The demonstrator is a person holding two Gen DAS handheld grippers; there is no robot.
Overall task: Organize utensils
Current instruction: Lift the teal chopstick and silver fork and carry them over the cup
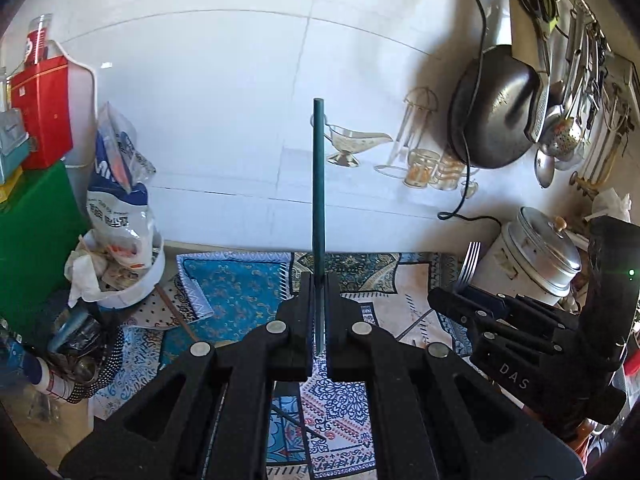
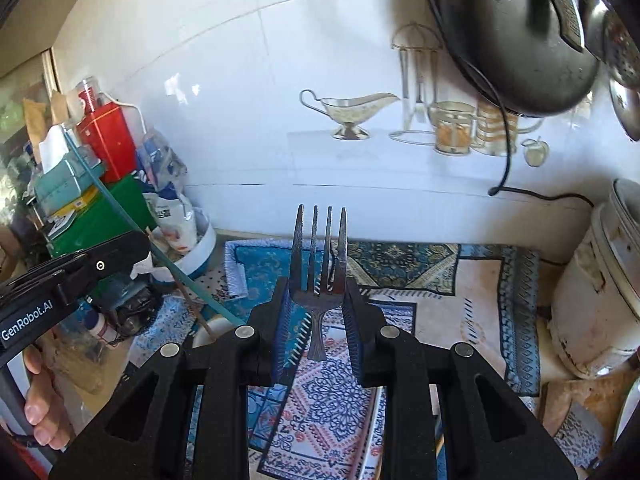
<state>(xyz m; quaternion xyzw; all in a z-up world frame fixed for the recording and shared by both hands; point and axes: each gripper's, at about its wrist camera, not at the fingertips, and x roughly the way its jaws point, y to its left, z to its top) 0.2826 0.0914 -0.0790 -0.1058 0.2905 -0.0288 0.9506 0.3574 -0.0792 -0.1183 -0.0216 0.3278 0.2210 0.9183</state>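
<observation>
My left gripper is shut on a thin dark green stick, a chopstick by its look, which stands straight up between the pads above the patterned cloth. In the right wrist view the same stick slants across the left side, held by the left gripper. My right gripper is shut on a metal fork, its tines pointing up and away and its handle hanging down between the jaws. Seen from the left wrist, the fork sticks up out of the right gripper at the right.
A patterned blue and cream cloth covers the counter. A white tub of clutter and a bag stand left, beside green and red boxes. A black pan and hanging utensils fill the upper right wall; a lidded metal pot stands below.
</observation>
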